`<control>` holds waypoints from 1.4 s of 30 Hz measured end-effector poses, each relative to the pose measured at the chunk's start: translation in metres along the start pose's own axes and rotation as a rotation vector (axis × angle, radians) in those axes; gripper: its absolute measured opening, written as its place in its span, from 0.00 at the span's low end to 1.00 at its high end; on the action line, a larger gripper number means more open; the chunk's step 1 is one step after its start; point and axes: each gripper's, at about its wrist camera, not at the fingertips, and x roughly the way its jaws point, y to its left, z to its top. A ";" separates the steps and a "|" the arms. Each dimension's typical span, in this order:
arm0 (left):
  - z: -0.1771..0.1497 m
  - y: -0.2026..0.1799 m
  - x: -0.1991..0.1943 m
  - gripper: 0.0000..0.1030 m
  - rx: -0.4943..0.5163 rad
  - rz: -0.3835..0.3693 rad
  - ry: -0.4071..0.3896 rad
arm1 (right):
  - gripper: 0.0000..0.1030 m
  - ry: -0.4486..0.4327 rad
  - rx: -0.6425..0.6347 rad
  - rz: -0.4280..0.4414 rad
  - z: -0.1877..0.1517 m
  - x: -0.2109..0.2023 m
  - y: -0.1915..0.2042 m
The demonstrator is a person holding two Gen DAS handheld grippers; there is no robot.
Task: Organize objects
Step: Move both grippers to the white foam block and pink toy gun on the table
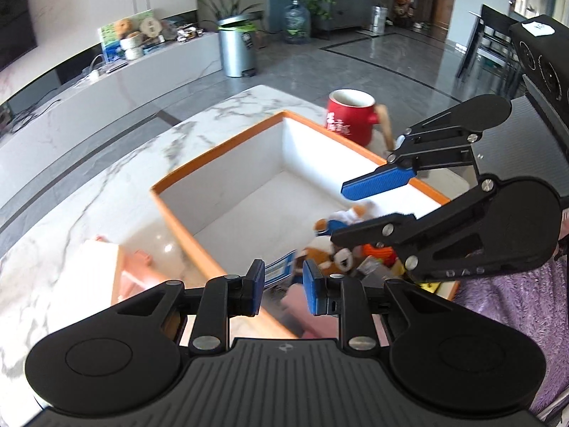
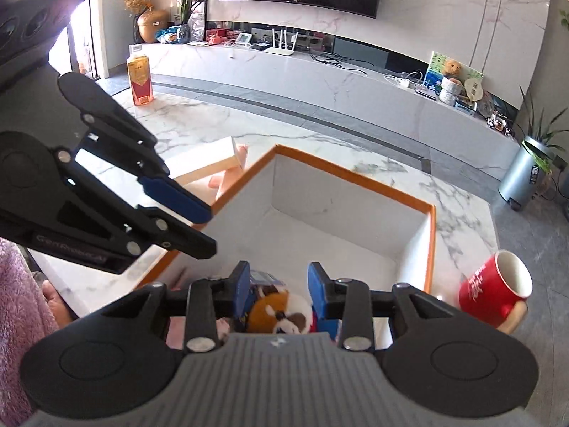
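Observation:
A white box with an orange rim [image 1: 199,174] [image 2: 432,235] stands on the marble table. In its near corner lies a brown and white plush toy [image 2: 281,311] [image 1: 336,259], among a blue and white pack [image 1: 281,270] and an orange item [image 1: 378,249]. My right gripper [image 2: 279,284] [image 1: 341,213] hangs open over that corner; the plush sits below, between its blue pads [image 2: 243,291], and they do not press on it. My left gripper [image 1: 284,277] [image 2: 209,231] hovers over the box's near edge, its jaws a narrow gap apart with nothing between them.
A red mug [image 1: 350,115] [image 2: 494,284] stands beyond the box. A cream lid-like box [image 2: 206,163] [image 1: 96,270] and pink items lie beside it. A drink bottle [image 2: 140,78] stands on the table's far corner. A purple fleece sleeve [image 1: 515,302] shows.

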 end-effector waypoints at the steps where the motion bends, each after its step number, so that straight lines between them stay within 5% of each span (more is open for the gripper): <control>1: -0.002 0.006 -0.002 0.27 -0.016 0.011 0.001 | 0.37 0.000 0.010 0.008 0.005 0.002 0.001; 17: -0.032 0.092 -0.023 0.27 -0.140 0.156 0.001 | 0.36 0.025 -0.040 0.120 0.071 0.074 0.048; 21: -0.041 0.110 -0.022 0.28 -0.143 0.156 0.002 | 0.25 0.059 -0.081 0.134 0.081 0.096 0.053; 26: -0.055 0.130 -0.017 0.34 -0.160 0.148 0.014 | 0.18 0.124 -0.121 0.172 0.088 0.125 0.051; 30: -0.062 0.144 -0.006 0.48 -0.163 0.155 0.031 | 0.18 0.164 -0.158 0.191 0.095 0.146 0.056; 42: -0.052 0.140 0.059 0.69 0.032 0.262 0.082 | 0.19 0.265 -0.212 0.164 0.119 0.202 0.057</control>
